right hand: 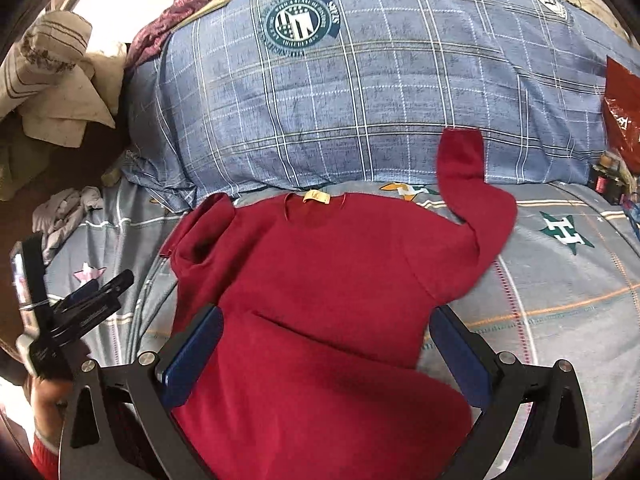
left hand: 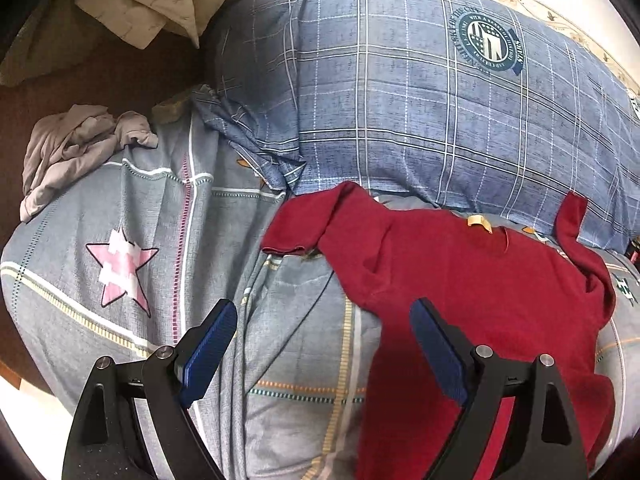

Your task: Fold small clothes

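A small dark red sweater (left hand: 472, 280) lies spread on the grey patterned bedsheet (left hand: 120, 208), collar with a tan label (right hand: 316, 197) toward the blue pillow. Its left sleeve is bunched; its right sleeve (right hand: 460, 160) lies bent up against the pillow. My left gripper (left hand: 322, 316) is open and empty above the sheet at the sweater's left edge. My right gripper (right hand: 326, 322) is open and empty, hovering over the sweater's body (right hand: 320, 280). The left gripper also shows at the left of the right wrist view (right hand: 100, 288).
A large blue plaid pillow (left hand: 420, 100) lies behind the sweater. A crumpled grey garment (left hand: 76, 144) sits at the bed's left edge. Beige cloths (left hand: 156, 0) and a maroon cloth (right hand: 168, 28) lie at the back left. A red plastic bag (right hand: 624, 108) sits at the right.
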Demonstrator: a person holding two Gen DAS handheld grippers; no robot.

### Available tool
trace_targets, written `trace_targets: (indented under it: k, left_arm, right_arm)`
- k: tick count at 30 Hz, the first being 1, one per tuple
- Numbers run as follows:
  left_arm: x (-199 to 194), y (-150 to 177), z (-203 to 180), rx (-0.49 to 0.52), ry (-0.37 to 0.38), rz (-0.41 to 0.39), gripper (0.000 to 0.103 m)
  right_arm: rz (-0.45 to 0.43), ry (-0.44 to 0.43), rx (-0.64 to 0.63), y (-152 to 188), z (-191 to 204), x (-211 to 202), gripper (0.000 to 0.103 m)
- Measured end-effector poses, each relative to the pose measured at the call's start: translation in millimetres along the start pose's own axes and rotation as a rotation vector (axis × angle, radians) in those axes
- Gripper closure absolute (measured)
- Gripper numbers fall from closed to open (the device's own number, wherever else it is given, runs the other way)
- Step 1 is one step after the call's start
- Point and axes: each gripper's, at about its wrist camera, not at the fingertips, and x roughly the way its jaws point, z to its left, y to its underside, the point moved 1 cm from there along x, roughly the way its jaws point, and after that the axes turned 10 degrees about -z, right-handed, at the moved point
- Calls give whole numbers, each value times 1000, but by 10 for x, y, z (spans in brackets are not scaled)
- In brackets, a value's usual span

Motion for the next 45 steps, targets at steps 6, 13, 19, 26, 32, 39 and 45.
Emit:
trace_targets:
  k: [6,13,19,26,32,39,45]
  left_arm:
    - [63,-8,-40,-6,11,16,14]
    - [203,-6,-134,-5,15,34,14]
    - [237,50,-207,2,23,35,14]
    - [235,101,-293,21,39,36,14]
    - [251,118,-339,19,57,40,14]
    - [315,121,-383,8,82,48,14]
    - [410,139,-412,4,79,62,14]
  right_arm:
    - [12,9,-34,62,82,197,0]
    - [4,19,-59,90,108,240,0]
    - [5,31,-57,92,87,286,0]
    - [20,65,-55,124,39,391,0]
    - [40,93,-52,165,-25,472,0]
    - [46,103,-47,154,-46,551,0]
    - [57,101,-42,153,-21,631,0]
